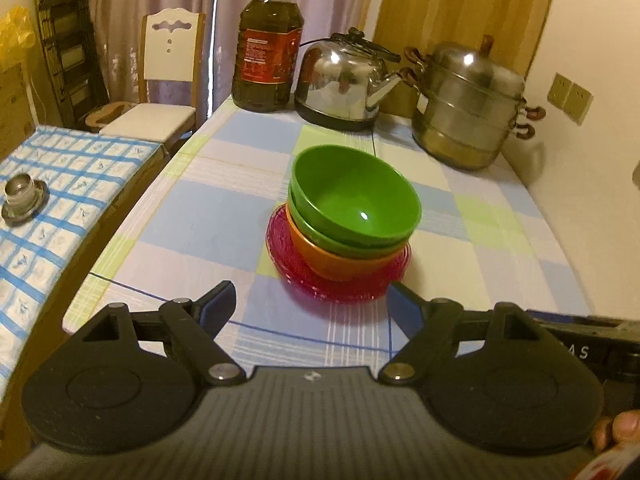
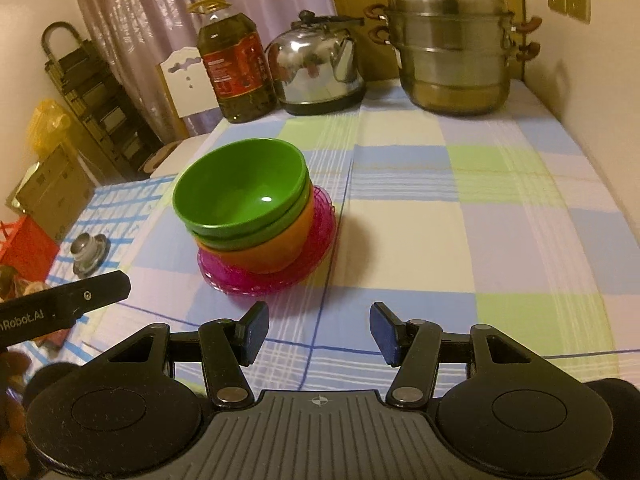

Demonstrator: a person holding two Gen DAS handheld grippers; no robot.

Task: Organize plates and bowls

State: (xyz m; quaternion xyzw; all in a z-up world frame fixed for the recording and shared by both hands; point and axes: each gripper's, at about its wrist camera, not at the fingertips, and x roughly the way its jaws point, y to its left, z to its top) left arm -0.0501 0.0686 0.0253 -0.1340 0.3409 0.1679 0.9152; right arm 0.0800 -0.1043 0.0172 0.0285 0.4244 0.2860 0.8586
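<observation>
Two green bowls [image 1: 356, 196] are nested in an orange bowl [image 1: 340, 258], and the stack stands on pink plates [image 1: 316, 284] on the checked tablecloth. The same stack shows in the right wrist view: green bowls [image 2: 240, 190], orange bowl [image 2: 276, 248], pink plates [image 2: 272, 280]. My left gripper [image 1: 310, 306] is open and empty, just in front of the plates. My right gripper [image 2: 318, 330] is open and empty, in front and to the right of the stack.
A cooking oil bottle [image 1: 268, 52], a steel kettle [image 1: 344, 84] and a steel steamer pot [image 1: 468, 108] stand along the table's far edge. A wall runs along the right. A lower table with a metal cup [image 1: 22, 196] and a chair [image 1: 160, 92] lie to the left.
</observation>
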